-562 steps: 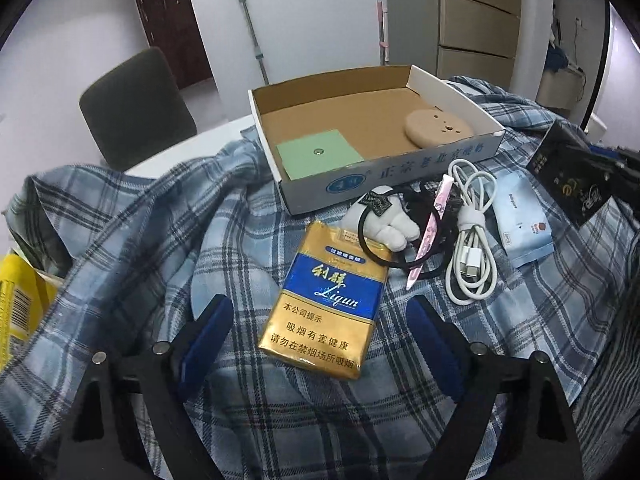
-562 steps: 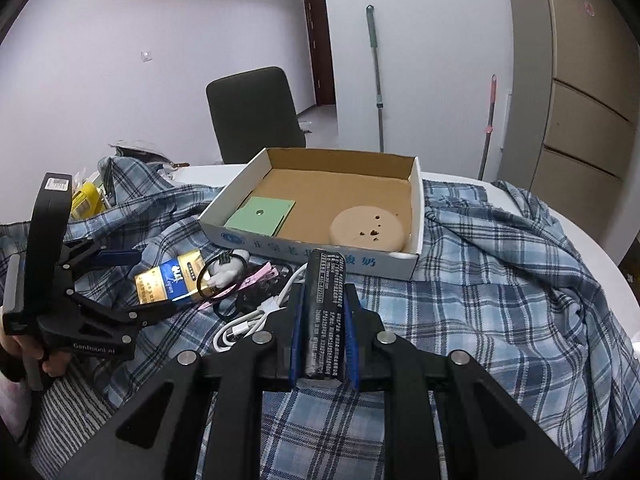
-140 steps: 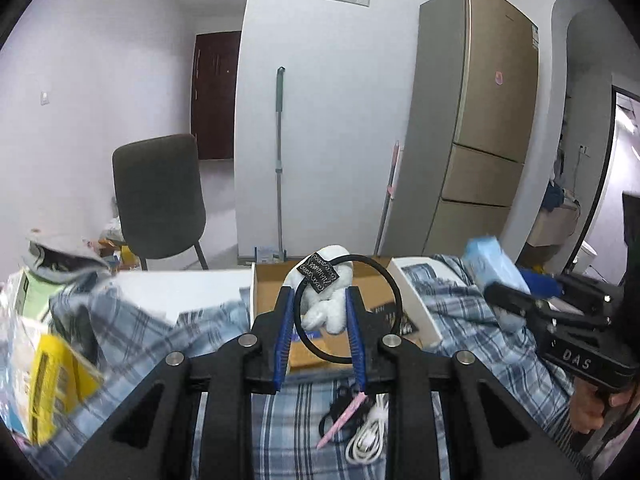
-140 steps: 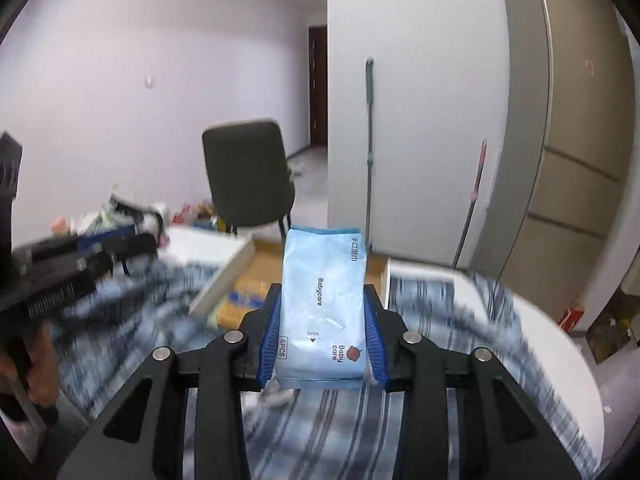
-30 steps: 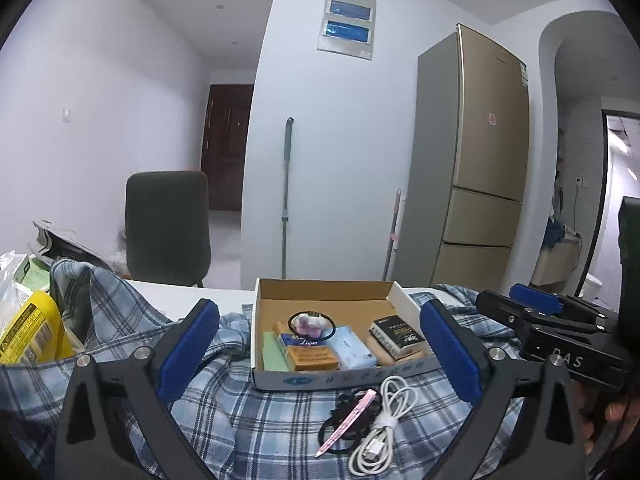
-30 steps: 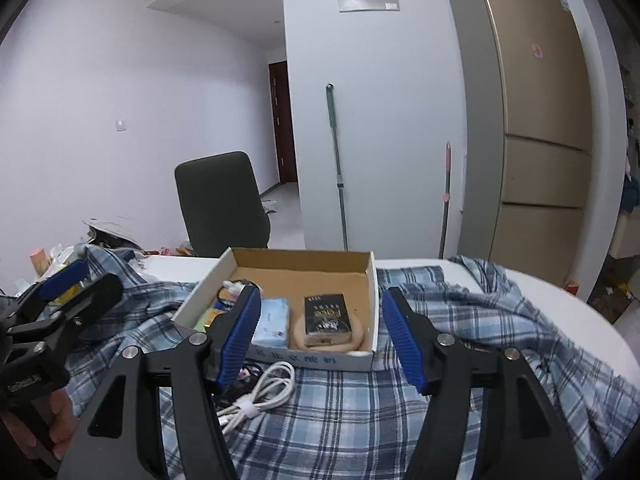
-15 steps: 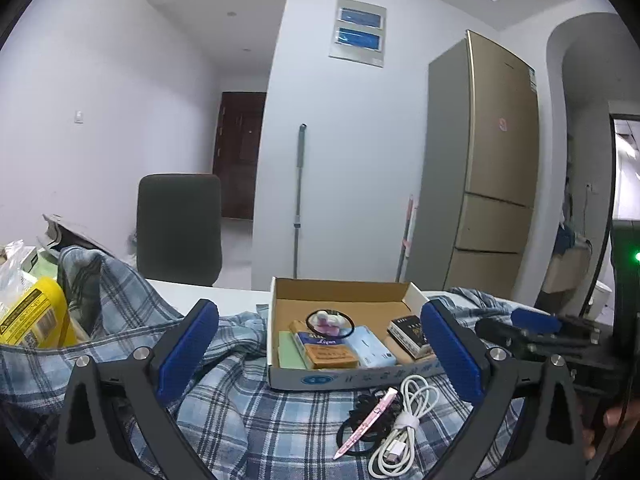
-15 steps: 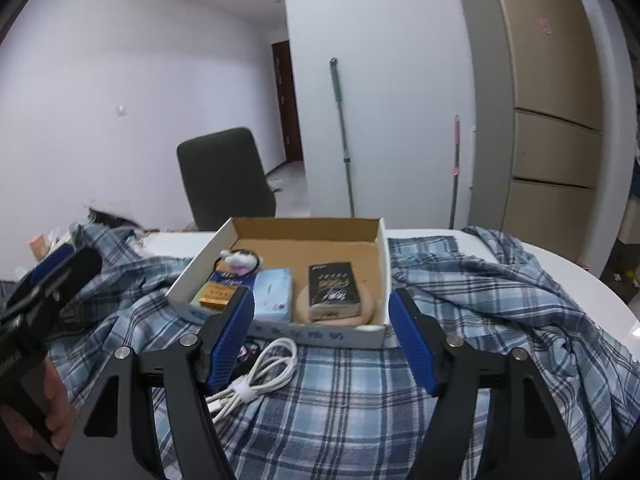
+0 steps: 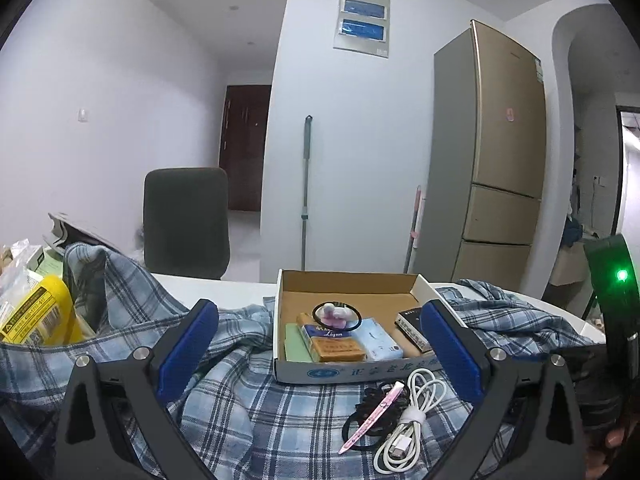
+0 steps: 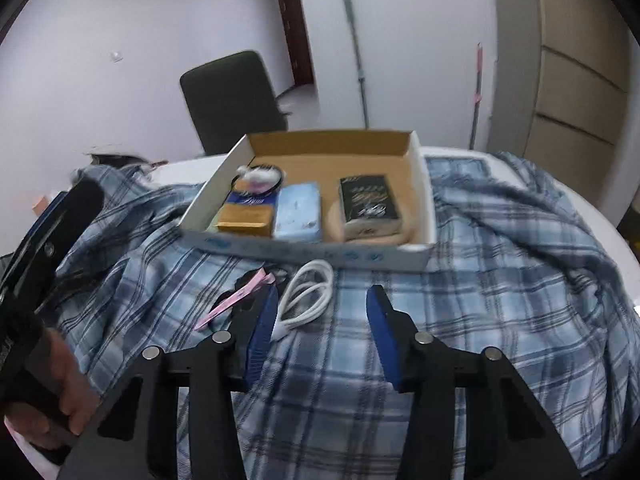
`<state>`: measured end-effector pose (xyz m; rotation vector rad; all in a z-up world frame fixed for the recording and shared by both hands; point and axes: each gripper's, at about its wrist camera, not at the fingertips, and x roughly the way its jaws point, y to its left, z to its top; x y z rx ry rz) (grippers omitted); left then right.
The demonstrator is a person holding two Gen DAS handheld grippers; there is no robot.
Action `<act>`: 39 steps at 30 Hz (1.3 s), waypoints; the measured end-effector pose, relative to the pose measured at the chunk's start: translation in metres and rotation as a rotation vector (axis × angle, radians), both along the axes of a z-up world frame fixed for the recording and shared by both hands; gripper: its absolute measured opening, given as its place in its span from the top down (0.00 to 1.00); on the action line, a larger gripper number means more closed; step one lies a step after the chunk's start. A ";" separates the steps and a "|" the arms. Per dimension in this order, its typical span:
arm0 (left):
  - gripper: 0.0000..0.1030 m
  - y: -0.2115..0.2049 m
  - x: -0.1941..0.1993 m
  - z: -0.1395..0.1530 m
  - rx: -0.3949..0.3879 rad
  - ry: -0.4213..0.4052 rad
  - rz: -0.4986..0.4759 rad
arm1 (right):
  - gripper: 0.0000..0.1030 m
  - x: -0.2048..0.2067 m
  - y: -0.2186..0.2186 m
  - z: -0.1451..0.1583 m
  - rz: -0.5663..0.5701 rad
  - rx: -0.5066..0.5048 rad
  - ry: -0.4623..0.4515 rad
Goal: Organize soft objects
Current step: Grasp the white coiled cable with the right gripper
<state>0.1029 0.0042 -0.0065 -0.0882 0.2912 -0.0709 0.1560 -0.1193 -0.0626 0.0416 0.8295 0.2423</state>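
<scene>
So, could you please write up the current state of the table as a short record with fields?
surface: blue plaid cloth over a white table
container: open cardboard box
in box: gold cigarette pack, light blue tissue pack, black pack, white plush with a black ring
outside box: white cable, pink clip, black hair ties, lying close together on the cloth in front of the box
left hand-held gripper: open, empty
right hand-held gripper: open, empty, above the cloth beside the cable
</scene>
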 end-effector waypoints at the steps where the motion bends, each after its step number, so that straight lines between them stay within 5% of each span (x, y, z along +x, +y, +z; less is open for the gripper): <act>1: 0.00 0.000 0.000 0.000 -0.004 0.002 -0.002 | 0.56 0.001 0.003 0.000 0.006 -0.006 0.006; 11: 0.00 0.009 -0.010 0.007 -0.045 -0.040 0.038 | 0.66 0.031 0.031 -0.034 0.059 -0.011 0.277; 22: 0.00 0.005 -0.011 0.007 -0.028 -0.042 0.033 | 0.67 0.046 0.034 -0.042 -0.015 0.039 0.332; 29: 0.00 0.008 -0.009 0.008 -0.041 -0.027 0.033 | 0.81 0.041 0.029 -0.033 0.023 0.065 0.312; 39: 0.00 0.004 -0.003 0.029 -0.055 0.150 -0.046 | 0.79 0.033 0.005 -0.019 0.114 -0.107 0.331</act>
